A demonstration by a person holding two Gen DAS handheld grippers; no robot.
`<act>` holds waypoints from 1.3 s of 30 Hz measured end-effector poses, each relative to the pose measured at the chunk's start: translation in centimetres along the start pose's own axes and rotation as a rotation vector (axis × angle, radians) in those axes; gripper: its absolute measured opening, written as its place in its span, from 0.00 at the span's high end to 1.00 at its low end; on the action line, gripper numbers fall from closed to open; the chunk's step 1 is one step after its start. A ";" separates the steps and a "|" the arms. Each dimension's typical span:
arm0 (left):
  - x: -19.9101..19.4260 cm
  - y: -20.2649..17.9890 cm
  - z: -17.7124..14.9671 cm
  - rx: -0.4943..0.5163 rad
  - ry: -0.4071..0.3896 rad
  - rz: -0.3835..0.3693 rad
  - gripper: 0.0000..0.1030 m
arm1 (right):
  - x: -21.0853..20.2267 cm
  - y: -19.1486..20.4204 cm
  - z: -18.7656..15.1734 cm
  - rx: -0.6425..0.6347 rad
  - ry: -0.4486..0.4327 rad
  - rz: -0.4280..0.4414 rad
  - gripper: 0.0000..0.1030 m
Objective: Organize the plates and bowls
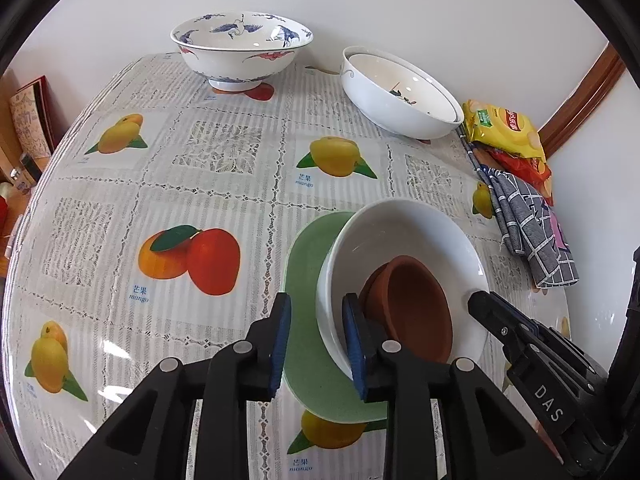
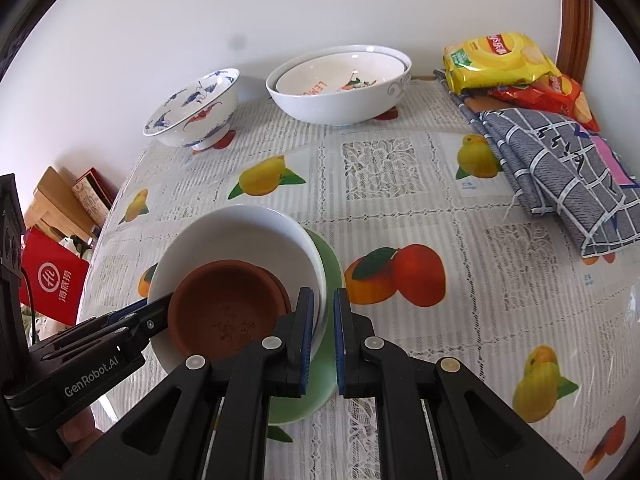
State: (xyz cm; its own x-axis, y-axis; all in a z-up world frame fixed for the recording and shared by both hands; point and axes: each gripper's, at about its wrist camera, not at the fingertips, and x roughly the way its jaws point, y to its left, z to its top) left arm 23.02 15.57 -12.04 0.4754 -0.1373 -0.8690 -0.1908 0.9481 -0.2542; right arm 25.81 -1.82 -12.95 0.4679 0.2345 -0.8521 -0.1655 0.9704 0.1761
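A white bowl [image 1: 400,232] [image 2: 240,232] rests tilted on a green plate [image 1: 308,248] [image 2: 332,264] near the table's front. Two nested terracotta dishes [image 1: 416,308] [image 2: 224,308] lie inside it. My left gripper [image 1: 317,346] straddles the bowl's near rim, one pad inside and one outside. Green plate shows between the outer pad and the bowl wall, so it is open. Its fingertip also shows at the bowl's left rim [image 2: 160,304] in the right wrist view. My right gripper [image 2: 323,334] [image 1: 478,300] is shut on the opposite rim of the white bowl.
A blue-patterned footed bowl [image 1: 240,52] [image 2: 196,108] and two nested white bowls [image 1: 396,96] [image 2: 340,92] stand by the far wall. Snack bags [image 1: 504,128] [image 2: 496,60] and a folded grey checked cloth [image 1: 532,232] [image 2: 560,160] lie at the right. A red box [image 2: 52,280] sits beyond the table's left edge.
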 end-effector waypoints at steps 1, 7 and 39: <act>-0.3 0.0 -0.2 0.002 -0.004 0.003 0.74 | -0.3 0.0 -0.1 -0.001 -0.001 0.003 0.92; -2.8 -0.5 -1.7 0.000 -0.029 0.001 0.67 | -2.8 0.4 -1.5 -0.038 -0.019 -0.012 0.88; -18.8 -10.3 -16.8 0.153 -0.329 0.070 0.19 | -23.2 -6.2 -14.0 -0.024 -0.292 -0.221 0.06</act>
State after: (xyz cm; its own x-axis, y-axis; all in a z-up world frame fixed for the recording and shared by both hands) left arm 1.60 3.53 -0.23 0.7209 0.0053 -0.6930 -0.1137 0.9873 -0.1107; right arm 3.83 -14.12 -1.22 0.7221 0.0294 -0.6912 -0.0515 0.9986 -0.0113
